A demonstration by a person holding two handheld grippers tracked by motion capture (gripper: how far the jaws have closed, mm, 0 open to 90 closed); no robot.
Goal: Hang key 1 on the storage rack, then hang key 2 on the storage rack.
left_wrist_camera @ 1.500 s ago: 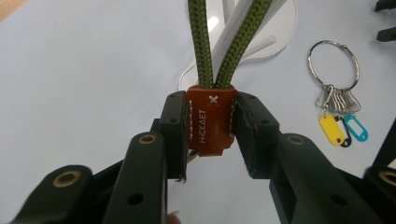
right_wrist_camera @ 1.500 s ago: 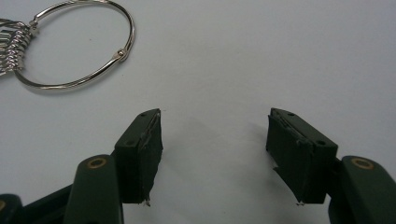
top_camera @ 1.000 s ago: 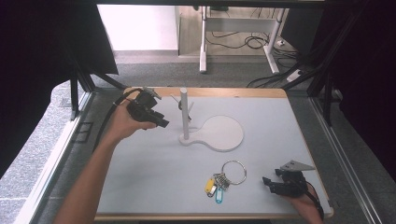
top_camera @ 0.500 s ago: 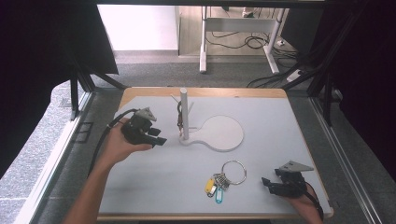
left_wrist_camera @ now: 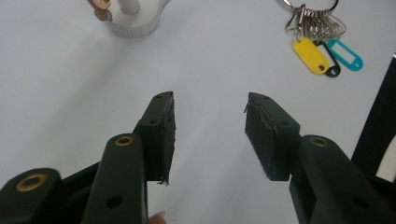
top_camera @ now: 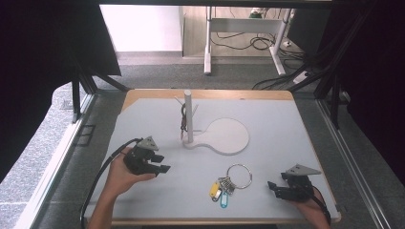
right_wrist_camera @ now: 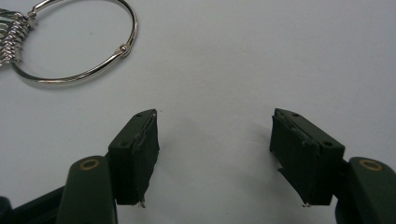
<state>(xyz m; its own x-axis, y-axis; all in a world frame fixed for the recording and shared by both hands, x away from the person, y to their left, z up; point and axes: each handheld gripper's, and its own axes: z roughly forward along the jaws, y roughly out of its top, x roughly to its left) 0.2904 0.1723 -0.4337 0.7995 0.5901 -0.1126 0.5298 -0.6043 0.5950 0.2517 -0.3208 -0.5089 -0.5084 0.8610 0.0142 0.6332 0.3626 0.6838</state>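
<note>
A white stand (top_camera: 188,117) with an upright post and side pegs rises from a round flat base (top_camera: 228,136) in the middle of the table; a small dark key (top_camera: 183,118) hangs on a peg. A metal ring with several keys and yellow and blue tags (top_camera: 228,182) lies near the front. My left gripper (top_camera: 162,167) hovers low, left of the stand; its jaws have just been opening and are open with nothing between them (left_wrist_camera: 210,126). Ahead of it are the stand's base (left_wrist_camera: 133,23) and the tags (left_wrist_camera: 322,53). My right gripper (top_camera: 273,187) rests open at the front right, the ring (right_wrist_camera: 79,44) beyond it.
The grey mat (top_camera: 286,124) lies on a wooden table (top_camera: 143,93) framed by black rails. The mat's front edge (top_camera: 191,220) runs close to both hands. Beyond the table are a floor, desk legs and cables (top_camera: 248,43).
My left gripper has drawn back from the stand's post toward the near left and sunk toward the mat, its jaws wider apart. The right gripper has kept still.
</note>
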